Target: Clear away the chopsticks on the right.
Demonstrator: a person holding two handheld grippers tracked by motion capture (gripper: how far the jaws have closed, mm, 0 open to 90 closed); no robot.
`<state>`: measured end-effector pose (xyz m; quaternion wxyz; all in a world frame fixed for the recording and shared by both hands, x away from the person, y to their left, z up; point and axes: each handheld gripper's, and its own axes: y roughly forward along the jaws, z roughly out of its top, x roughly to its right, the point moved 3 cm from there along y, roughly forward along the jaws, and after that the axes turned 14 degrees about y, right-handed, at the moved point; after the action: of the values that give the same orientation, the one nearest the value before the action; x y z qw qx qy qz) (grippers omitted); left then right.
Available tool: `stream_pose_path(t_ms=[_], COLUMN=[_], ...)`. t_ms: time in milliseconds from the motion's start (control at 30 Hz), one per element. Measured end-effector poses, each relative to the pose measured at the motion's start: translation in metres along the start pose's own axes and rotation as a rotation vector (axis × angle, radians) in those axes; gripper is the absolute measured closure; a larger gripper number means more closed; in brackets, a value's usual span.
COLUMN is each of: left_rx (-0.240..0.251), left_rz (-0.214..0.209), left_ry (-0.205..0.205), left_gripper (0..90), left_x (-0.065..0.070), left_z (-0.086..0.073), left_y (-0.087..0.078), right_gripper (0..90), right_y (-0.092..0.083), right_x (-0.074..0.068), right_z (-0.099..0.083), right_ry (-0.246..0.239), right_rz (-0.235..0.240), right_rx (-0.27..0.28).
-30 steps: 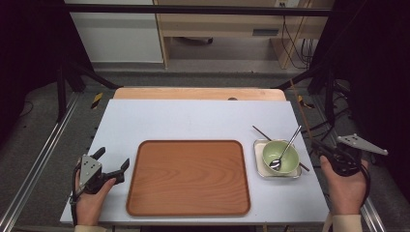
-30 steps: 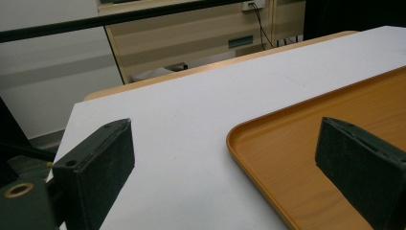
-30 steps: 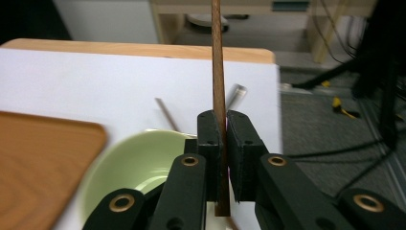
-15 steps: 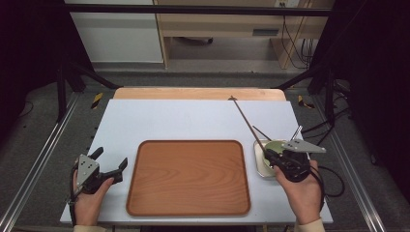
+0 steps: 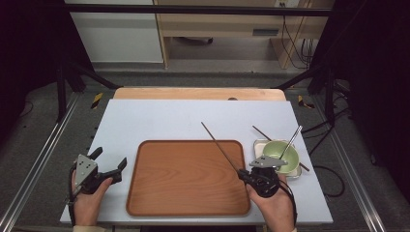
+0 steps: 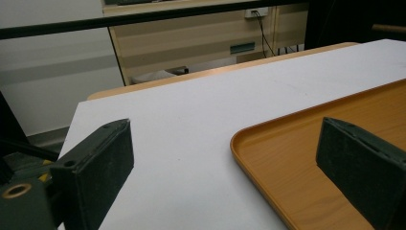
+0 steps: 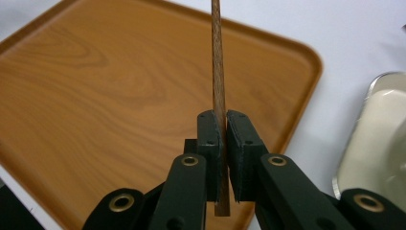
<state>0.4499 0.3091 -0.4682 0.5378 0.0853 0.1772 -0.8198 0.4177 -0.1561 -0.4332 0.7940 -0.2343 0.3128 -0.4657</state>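
Chopstick [image 7: 219, 72], thin, brown and wooden, pinched between the closed jaws of the right gripper [image 7: 222, 125], clamped close to its blunt end, with a short stub poking out behind the pads. Seen in the high view as a long dark line [image 5: 220, 146] rising from that gripper [image 5: 245, 175] up and to the left, out over the right part of the wooden tray [image 5: 188, 178]. Ahead of the jaws and below the stick, the tray's orange grain [image 7: 95, 96]; off to the gripper's right, a pale square dish [image 5: 259, 145] holding a green bowl [image 5: 280, 151] with a metal spoon [image 5: 290, 141] leaning in it. Second chopstick [image 5: 263, 133] lying across that dish, just beyond the gripper. Right hand [image 5: 273, 205] wrapped around the tool's body near the tray's right edge.

Left gripper [image 5: 109, 162] jaws standing wide, nothing between them, held low at the near left of the white table [image 5: 159, 118]. Between its two black pads in the left gripper view [image 6: 225, 158], bare tabletop and the tray's rounded near corner [image 6: 268, 158]. Left hand [image 5: 89, 200] resting at the table's near edge, well apart from the chopstick.
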Motion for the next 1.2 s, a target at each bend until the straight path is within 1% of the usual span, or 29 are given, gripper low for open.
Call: stream_pose_path(t_ms=[33, 67, 100, 167, 233, 300, 367, 433, 467, 533, 633, 700, 800, 833, 867, 933, 967, 1133, 1167, 1200], left_rx=[-0.002, -0.006, -0.006, -0.009, -0.002, 0.010, 0.015, 0.015, 0.009, 0.005, 0.006, 0.009, 0.008, 0.012, 0.013, 0.016, 0.017, 0.012, 0.012, 0.012], left_rz=[0.000, 0.001, 0.001, 0.005, 0.011, 0.020, 0.024, 0.024, 0.022, 0.020, 0.018, 0.017, 0.017, 0.017, 0.019, 0.021, 0.021, 0.016, 0.015, 0.015], left_ry=[0.004, 0.007, 0.003, -0.001, -0.024, -0.040, -0.039, -0.037, -0.032, -0.017, -0.014, -0.020, -0.028, -0.036, -0.038, -0.040, -0.041, -0.036, -0.035, -0.035], left_gripper=[5.3, 5.3, 5.3, 5.3, 5.4, 5.5, 5.6, 5.6, 5.6, 5.6, 5.6, 5.6, 5.6, 5.6, 5.6, 5.7, 5.7, 5.7, 5.7, 5.7], left_x=[0.000, 0.000, -0.001, -0.003, -0.005, -0.007, -0.007, -0.006, -0.005, -0.003, -0.002, -0.003, -0.004, -0.004, -0.005, -0.005, -0.005, -0.004, -0.004, -0.004], left_z=[-0.001, -0.002, -0.003, -0.005, -0.005, -0.003, -0.001, 0.000, 0.000, 0.001, 0.001, 0.001, 0.000, -0.001, 0.000, 0.000, 0.000, 0.001, 0.001, 0.001], left_y=[0.000, 0.000, 0.000, -0.001, -0.002, -0.004, -0.005, -0.005, -0.004, -0.003, -0.002, -0.003, -0.003, -0.003, -0.004, -0.004, -0.004, -0.003, -0.003, -0.003], right_gripper=[84.8, 84.8, 84.8, 84.8, 84.8, 84.8, 84.8, 84.9, 84.9, 84.9, 84.8, 84.8, 84.8, 84.9, 84.8, 84.8, 84.8, 84.8, 84.8, 84.8], right_y=[0.002, 0.003, 0.005, 0.007, 0.009, 0.012, 0.013, 0.014, 0.015, 0.016, 0.016, 0.016, 0.017, 0.017, 0.018, 0.019, 0.020, 0.023, 0.024, 0.024], right_x=[-0.002, -0.003, -0.004, -0.008, -0.009, -0.010, -0.011, -0.014, -0.016, -0.018, -0.018, -0.017, -0.015, -0.015, -0.015, -0.015, -0.015, -0.014, -0.014, -0.014], right_z=[-0.003, -0.004, -0.006, -0.009, -0.014, -0.022, -0.030, -0.036, -0.040, -0.043, -0.045, -0.045, -0.046, -0.047, -0.047, -0.049, -0.049, -0.049, -0.049, -0.049], right_ry=[-0.011, -0.003, -0.011, -0.009, -0.031, -0.009, -0.004, 0.013, 0.015, 0.004, 0.013, 0.018, 0.022, 0.033, 0.025, 0.031, 0.041, 0.040, 0.051, 0.051], right_rz=[-0.004, -0.003, -0.003, -0.006, -0.010, -0.012, -0.013, -0.010, -0.012, -0.014, -0.019, -0.025, -0.049, -0.046, -0.050, -0.054, -0.049, -0.052, -0.052, -0.052], right_rx=[-0.004, -0.013, -0.021, -0.031, -0.036, -0.051, -0.064, -0.073, -0.078, -0.084, -0.093, -0.097, -0.108, -0.111, -0.118, -0.125, -0.127, -0.137, -0.142, -0.142])
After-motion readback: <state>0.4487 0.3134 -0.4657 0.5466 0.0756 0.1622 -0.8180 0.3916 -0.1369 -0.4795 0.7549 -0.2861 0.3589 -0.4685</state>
